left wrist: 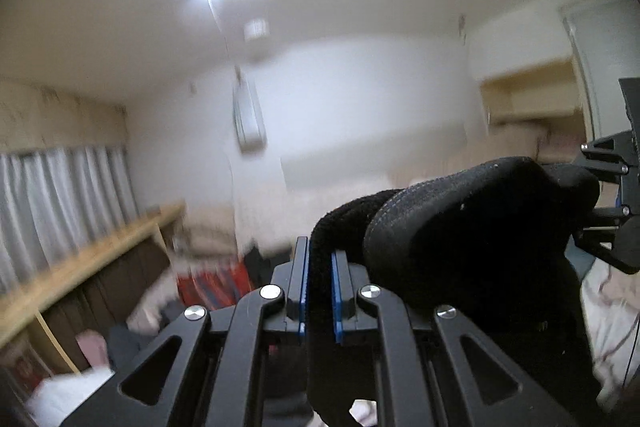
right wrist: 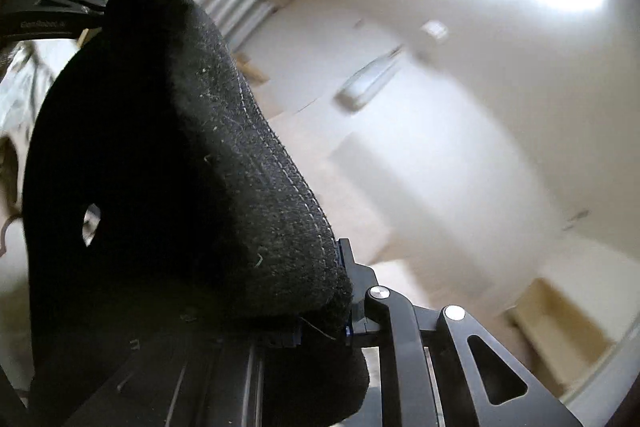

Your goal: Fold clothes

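Left gripper: clamped on an edge of the black garment, which bulges up to its right. Right gripper: pinching another edge of the same garment; only one finger is visible, the fabric hides the other. The garment hangs in the air between both, well above the bed. No fold is evident; in my judgement, folding has barely begun.

Black knit garment; grey-white striped curtains.
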Tool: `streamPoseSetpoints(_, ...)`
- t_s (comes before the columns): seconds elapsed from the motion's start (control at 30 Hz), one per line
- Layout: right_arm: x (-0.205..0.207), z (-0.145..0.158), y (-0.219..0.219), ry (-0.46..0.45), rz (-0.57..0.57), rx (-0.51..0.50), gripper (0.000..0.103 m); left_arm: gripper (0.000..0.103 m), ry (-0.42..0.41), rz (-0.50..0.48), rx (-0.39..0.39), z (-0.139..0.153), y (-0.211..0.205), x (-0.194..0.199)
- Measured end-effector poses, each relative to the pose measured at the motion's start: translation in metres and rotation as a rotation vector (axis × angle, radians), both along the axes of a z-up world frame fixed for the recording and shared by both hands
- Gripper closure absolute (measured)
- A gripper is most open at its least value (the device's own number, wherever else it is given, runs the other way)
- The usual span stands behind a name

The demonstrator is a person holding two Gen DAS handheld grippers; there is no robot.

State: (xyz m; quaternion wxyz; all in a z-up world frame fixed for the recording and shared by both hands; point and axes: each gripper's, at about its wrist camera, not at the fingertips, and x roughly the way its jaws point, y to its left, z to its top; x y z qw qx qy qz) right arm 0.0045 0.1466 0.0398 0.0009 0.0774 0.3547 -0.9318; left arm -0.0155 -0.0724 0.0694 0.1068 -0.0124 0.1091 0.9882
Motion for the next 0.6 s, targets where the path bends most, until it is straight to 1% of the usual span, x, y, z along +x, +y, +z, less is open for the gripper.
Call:
streamPoseSetpoints(0.07,0.034,0.032,0.002,0.072,-0.021,0.003,0.089,0.094,0.086,-0.009,0.025,0.033,0.003,0.035)
streamPoseSetpoints(0.13,0.078,0.063,0.001,0.158,-0.044,0.026,0.089,0.094,0.152,-0.011,0.041,0.059,0.005,0.066)
streamPoseSetpoints(0.23,0.14,0.101,-0.002,0.26,-0.061,0.042,0.089,0.094,0.24,-0.021,0.077,0.097,0.004,0.117)
streamPoseSetpoints(0.43,0.245,0.154,-0.013,0.422,-0.07,0.055,0.089,0.094,0.416,-0.013,0.111,0.16,-0.004,0.226)
streamPoseSetpoints(0.57,0.302,0.188,-0.022,0.504,-0.06,0.059,0.089,0.094,0.498,0.005,0.113,0.198,-0.012,0.283)
streamPoseSetpoints(0.6,0.311,0.194,-0.023,0.514,-0.061,0.059,0.089,0.094,0.514,0.015,0.107,0.207,-0.013,0.294)
